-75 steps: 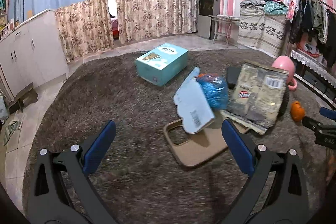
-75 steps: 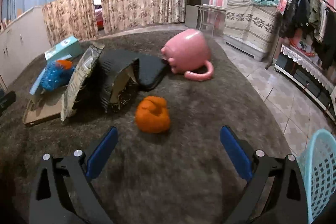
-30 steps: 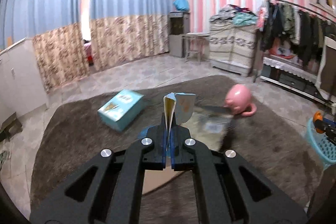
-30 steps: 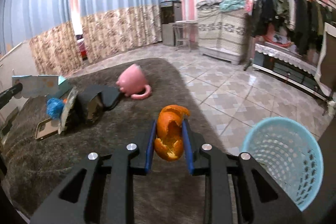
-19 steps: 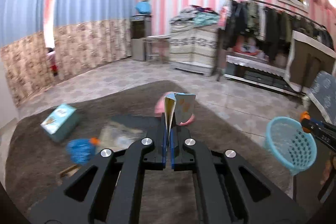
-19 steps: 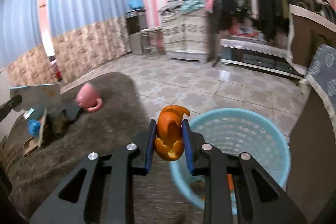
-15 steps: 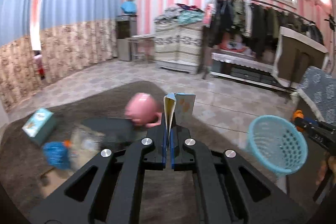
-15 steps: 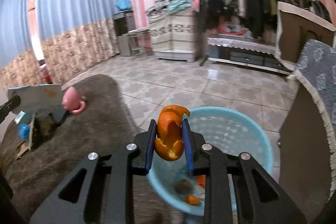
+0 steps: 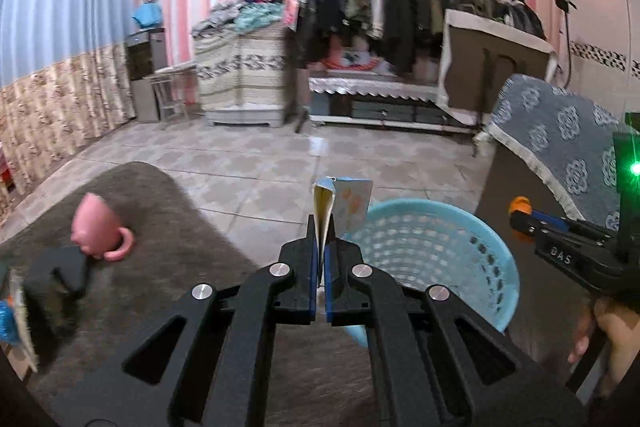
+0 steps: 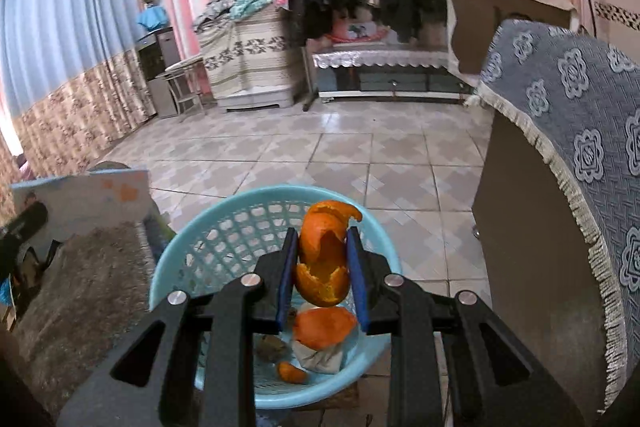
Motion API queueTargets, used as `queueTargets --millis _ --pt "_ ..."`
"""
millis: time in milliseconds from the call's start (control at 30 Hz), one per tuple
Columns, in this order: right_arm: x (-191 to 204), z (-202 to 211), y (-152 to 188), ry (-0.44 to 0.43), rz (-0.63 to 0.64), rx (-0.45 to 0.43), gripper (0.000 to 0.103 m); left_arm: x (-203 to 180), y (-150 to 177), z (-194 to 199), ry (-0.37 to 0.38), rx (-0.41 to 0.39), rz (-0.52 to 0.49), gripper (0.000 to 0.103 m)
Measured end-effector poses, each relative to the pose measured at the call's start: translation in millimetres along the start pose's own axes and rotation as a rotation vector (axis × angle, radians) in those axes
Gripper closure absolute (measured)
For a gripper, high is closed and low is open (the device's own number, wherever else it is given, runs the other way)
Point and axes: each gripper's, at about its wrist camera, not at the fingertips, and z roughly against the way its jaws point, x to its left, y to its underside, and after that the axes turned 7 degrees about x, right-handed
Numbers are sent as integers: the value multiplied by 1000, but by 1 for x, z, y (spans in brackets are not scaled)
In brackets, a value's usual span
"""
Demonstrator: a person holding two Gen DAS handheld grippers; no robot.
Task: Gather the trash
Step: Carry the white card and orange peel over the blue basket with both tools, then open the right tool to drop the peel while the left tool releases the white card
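Over the light blue basket (image 10: 188, 259) the right gripper (image 10: 322, 267) has its blue pads pinched on a chunk of orange peel (image 10: 324, 259). The peel stands pretty much upright between the pads, long axis running up and down, with its curled tip hooking off to the right at the top and the torn open side facing the camera. It hangs right above the basket's opening.

The left gripper (image 9: 320, 259) is squeezed fully together on a flat paper package (image 9: 340, 207), which sticks straight up out of the pads, long side vertical, edge-on to its own camera. From the right wrist view the same package shows its broad pale face with orange blotches. It sits just at the near left rim of the basket, not over the middle yet.

Around them: the brown shag rug (image 9: 168, 227) on the left with a pink mug (image 9: 98, 227) lying on it and some dark wrappers beside that, tiled floor beyond, and a cabinet with a grey patterned cover (image 10: 580, 131) close on the basket's right. Nothing sits between either gripper and the basket opening.

Inside the basket there's already more orange peel (image 10: 324, 325), a smaller orange bit, a crumpled pale wad and something brownish that's too blurry to tell.
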Motion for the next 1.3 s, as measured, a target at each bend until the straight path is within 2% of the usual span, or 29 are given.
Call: queueTargets --millis 167,333,400,433,467,533,667,933,1100,1133,1167,1200,1300 --pt "0 -8 0 5 -7 16 78 -31 2 -30 41 46 -38 102" --pt "-7 -14 1 10 -27 31 78 -42 6 -60 94 96 -52 100" --pt "-9 -16 1 16 -32 37 78 -43 5 -68 102 111 -53 97" --pt "-11 -18 1 21 -37 39 78 -44 4 -72 99 117 -55 87" --pt "-12 -18 1 26 -40 41 78 -41 4 -74 94 119 -54 68" --pt "-14 -20 1 34 -45 40 78 -36 3 -74 74 104 -43 47" --pt "-8 -23 -1 45 -34 33 78 -24 -2 -67 -5 57 -37 22" --pt "21 -35 -5 48 17 30 77 19 -20 -56 -106 9 22 5" --pt "45 -47 -8 51 40 33 74 43 -22 -50 -134 13 58 5" --pt "51 -51 -8 50 54 39 72 45 -21 -48 -139 12 63 5" --pt "56 -53 -7 57 66 41 60 52 -19 -45 -144 11 75 5" --pt "60 -54 -6 63 73 39 43 56 -18 -43 -148 11 86 5" --pt "68 -56 -4 68 90 53 35 70 -15 -33 -159 6 123 5"
